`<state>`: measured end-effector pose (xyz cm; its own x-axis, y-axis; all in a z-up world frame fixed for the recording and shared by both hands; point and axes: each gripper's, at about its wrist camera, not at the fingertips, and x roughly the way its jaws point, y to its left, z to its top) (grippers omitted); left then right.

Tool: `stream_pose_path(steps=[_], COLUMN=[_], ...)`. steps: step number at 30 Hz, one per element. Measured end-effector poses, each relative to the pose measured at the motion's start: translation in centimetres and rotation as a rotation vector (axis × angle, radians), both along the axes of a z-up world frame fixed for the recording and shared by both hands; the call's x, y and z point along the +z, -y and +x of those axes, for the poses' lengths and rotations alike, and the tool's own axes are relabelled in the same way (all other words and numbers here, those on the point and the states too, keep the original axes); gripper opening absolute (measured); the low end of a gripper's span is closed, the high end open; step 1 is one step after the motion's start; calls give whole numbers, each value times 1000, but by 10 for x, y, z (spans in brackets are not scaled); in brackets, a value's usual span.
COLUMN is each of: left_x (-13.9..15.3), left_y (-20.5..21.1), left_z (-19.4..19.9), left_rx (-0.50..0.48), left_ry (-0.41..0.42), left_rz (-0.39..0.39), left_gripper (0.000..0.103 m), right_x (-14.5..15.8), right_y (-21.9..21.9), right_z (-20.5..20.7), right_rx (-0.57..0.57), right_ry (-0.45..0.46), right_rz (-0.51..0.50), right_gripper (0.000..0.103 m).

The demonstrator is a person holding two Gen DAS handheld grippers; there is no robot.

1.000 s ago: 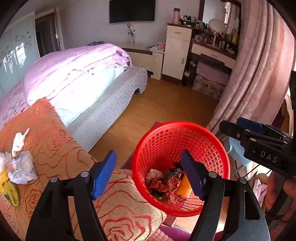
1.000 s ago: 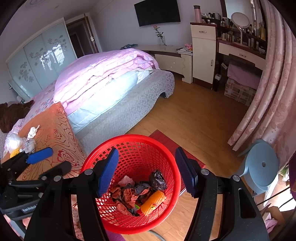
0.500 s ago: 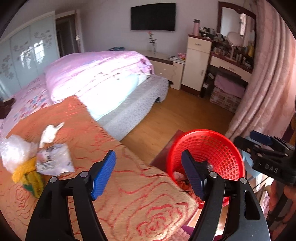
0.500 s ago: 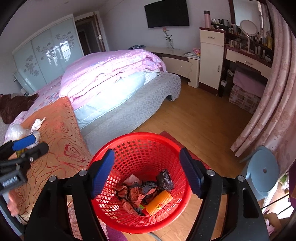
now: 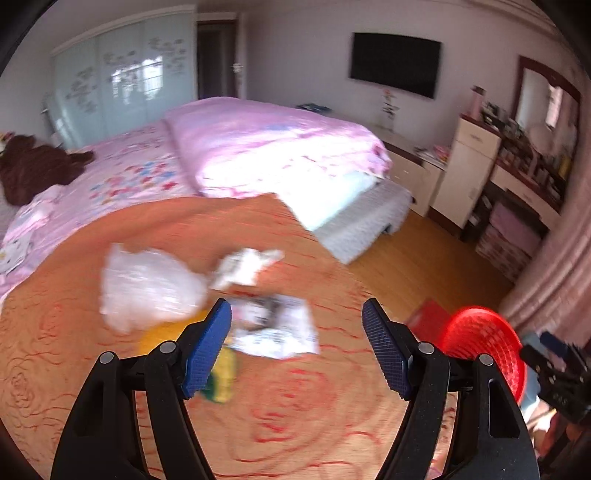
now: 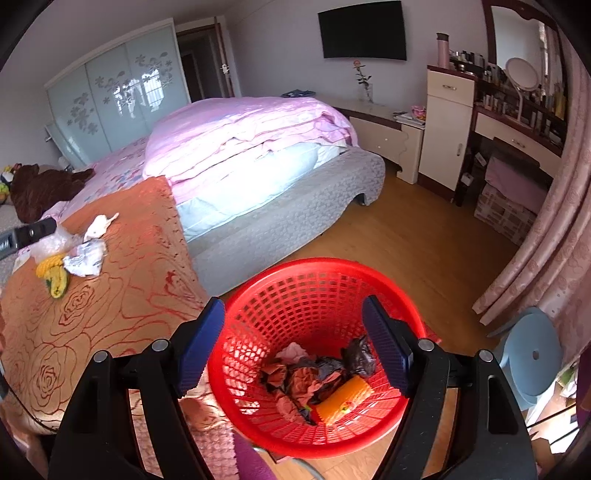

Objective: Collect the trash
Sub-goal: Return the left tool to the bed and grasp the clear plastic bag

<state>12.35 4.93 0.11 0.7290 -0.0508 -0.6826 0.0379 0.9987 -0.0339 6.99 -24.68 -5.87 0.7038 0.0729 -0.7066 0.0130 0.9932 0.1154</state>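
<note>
Trash lies on the orange rose-patterned blanket (image 5: 295,406): a clear plastic bag (image 5: 147,288), a crumpled white tissue (image 5: 247,266), a printed white wrapper (image 5: 277,325) and a yellow-green wrapper (image 5: 221,373). My left gripper (image 5: 295,350) is open and empty, just above and in front of the white wrapper. The red mesh basket (image 6: 314,295) holds crumpled wrappers and an orange packet (image 6: 343,398). My right gripper (image 6: 291,350) is open and empty over the basket. The same trash pile (image 6: 70,258) shows at left in the right wrist view.
A bed with a pink quilt (image 6: 243,133) stands behind the blanket. A blue stool (image 6: 532,354) stands right of the basket, by pink curtains (image 6: 554,221). A dresser (image 6: 447,125) and a wall TV (image 6: 364,29) are at the far wall. Wooden floor (image 6: 424,236) lies between.
My left gripper has swung left, away from the basket and over the blanket towards the trash pile. My right gripper has stayed over the basket, shifting slightly.
</note>
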Motion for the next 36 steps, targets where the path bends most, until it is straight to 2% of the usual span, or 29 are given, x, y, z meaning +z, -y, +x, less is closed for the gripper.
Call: stream_pose_path(steps=[4,9,13,17,27,28,31,36], left_x=[7,12,7,2,-28,-29,-33,-33], left_y=[-31,-67,-99,-111,-94,-95,-98,-101], left_z=[2,15,27,38,55,56,55,48], left_rx=[64,138,179,141,88,87,79,79], left_ry=[11,21,-11,-46,-99,-98,-110,-90], left_rz=[12,87,75,-2,84,87,68,62], left_gripper=[71,72,72,72,71,64,50,37], right_x=[1,0,-3,-9,-13,-13,-13,-6], right_y=[-12,-24,-33,-37,-38,-39,-47,-72], right_z=[1,3,4,5,8,9,11,15], right_rx=[18,41,54,61,67,70,96,149], right_ry=[-2,-9,-21,-36,-50,-52,-57,-40], right_rz=[5,5,5,2,1,0,5,7], right_gripper=[74,74,74,74,74,74,74,74])
